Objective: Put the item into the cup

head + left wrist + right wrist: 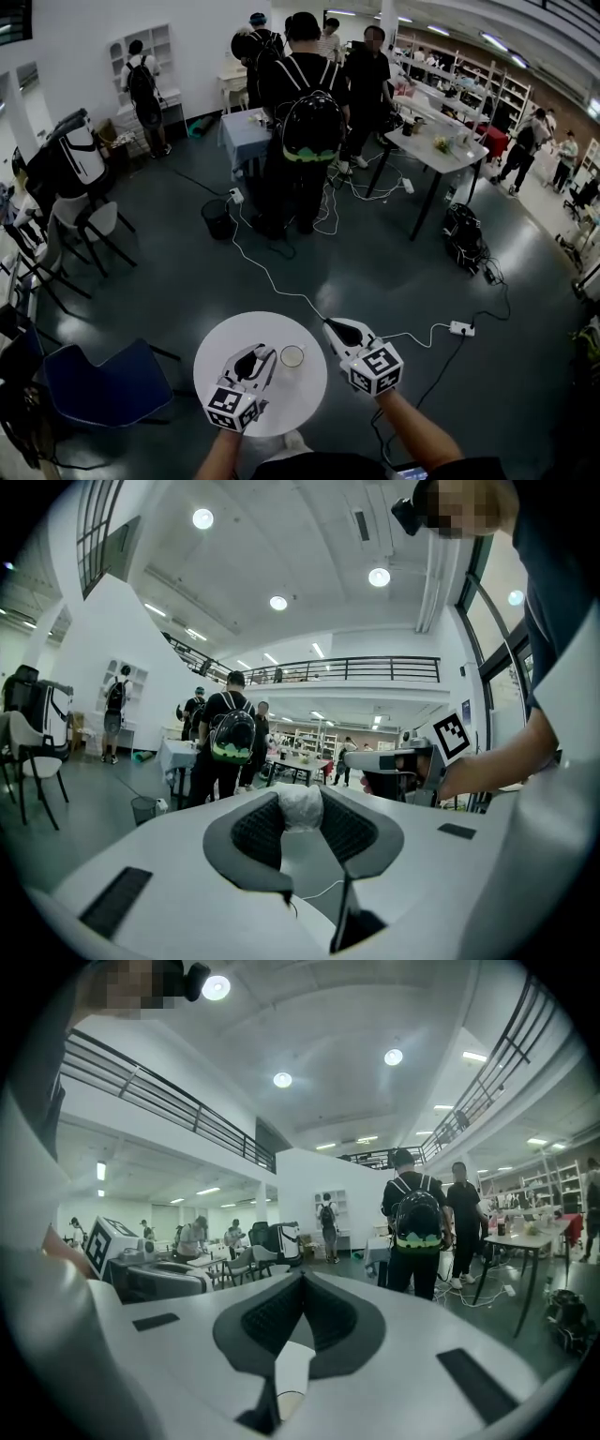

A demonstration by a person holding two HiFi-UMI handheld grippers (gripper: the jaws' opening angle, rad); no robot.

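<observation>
A white paper cup [292,356] stands on the round white table [225,347], right of centre. My left gripper [259,357] hovers over the table just left of the cup, shut on a white crumpled item [301,808] pinched between its dark pads. My right gripper [339,330] is at the table's right edge, just right of the cup, shut with nothing between its jaws. In the right gripper view the cup [292,1373] shows low, through the gap behind the closed tips [302,1281]. The left gripper view shows the right gripper [398,762] off to the right.
The table stands on a dark floor. A blue chair [108,382] is to its left, and a white cable [272,277] and power strip [461,328] lie beyond it. Several people [305,112] stand farther off by desks [436,141].
</observation>
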